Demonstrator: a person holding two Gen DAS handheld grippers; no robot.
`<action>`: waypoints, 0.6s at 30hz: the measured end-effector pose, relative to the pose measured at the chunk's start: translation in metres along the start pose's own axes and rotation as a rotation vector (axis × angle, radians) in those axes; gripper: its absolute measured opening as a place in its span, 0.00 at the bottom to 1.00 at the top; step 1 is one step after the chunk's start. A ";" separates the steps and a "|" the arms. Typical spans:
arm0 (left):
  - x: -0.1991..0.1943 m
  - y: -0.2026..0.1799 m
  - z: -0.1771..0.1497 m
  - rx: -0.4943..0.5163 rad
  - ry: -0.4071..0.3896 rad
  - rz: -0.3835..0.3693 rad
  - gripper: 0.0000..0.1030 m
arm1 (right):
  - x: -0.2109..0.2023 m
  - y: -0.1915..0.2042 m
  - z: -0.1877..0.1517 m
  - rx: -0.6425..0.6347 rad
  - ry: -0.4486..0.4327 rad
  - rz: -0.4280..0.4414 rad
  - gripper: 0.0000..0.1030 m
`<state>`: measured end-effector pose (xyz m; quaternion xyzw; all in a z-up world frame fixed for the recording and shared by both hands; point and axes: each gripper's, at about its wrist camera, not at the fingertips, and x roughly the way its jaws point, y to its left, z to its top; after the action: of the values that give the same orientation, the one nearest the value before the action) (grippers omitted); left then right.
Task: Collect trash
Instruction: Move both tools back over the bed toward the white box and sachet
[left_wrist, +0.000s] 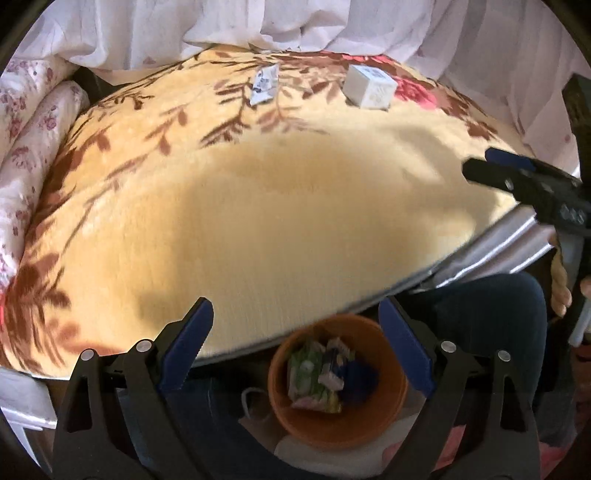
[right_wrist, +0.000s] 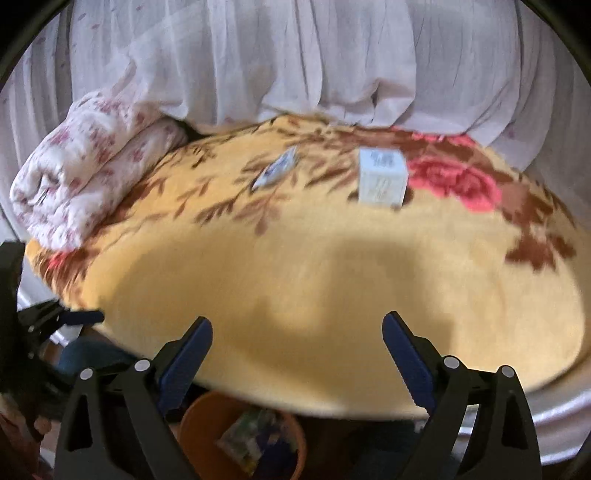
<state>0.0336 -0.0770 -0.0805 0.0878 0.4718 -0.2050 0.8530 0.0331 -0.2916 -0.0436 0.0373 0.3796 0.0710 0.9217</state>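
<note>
Two trash pieces left on the bed (left_wrist: 295, 206), both near its far edge: one white carton (left_wrist: 369, 86), one flat wrapper (left_wrist: 264, 84), apart. Carton looks light and stiff; take across opposite faces. Wrapper is thin and limp; pinch a raised edge. One orange bin (left_wrist: 295, 417) below the near edge, part-filled. Left tongs (left_wrist: 295, 345) and right tongs (right_wrist: 297, 360) both spread, empty.

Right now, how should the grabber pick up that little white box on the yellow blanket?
The white box stands upright on the blanket, clear of the flat wrapper to its left. Probably best to come down from above with the open right gripper and pinch its two flat side walls near the top. Those faces are parallel, so the fingers should sit flush, and soft fabric makes scooping underneath hard.
</note>
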 end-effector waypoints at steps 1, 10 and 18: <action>0.000 0.001 0.006 -0.003 0.001 -0.001 0.86 | 0.004 -0.003 0.006 0.002 -0.006 -0.007 0.89; 0.018 0.007 0.035 -0.008 0.026 0.008 0.86 | 0.062 -0.034 0.065 0.058 -0.008 -0.036 0.89; 0.032 0.018 0.057 -0.031 0.040 0.001 0.86 | 0.108 -0.058 0.101 0.092 0.017 -0.074 0.89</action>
<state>0.1001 -0.0893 -0.0771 0.0792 0.4918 -0.1954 0.8448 0.1864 -0.3327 -0.0539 0.0648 0.3915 0.0199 0.9177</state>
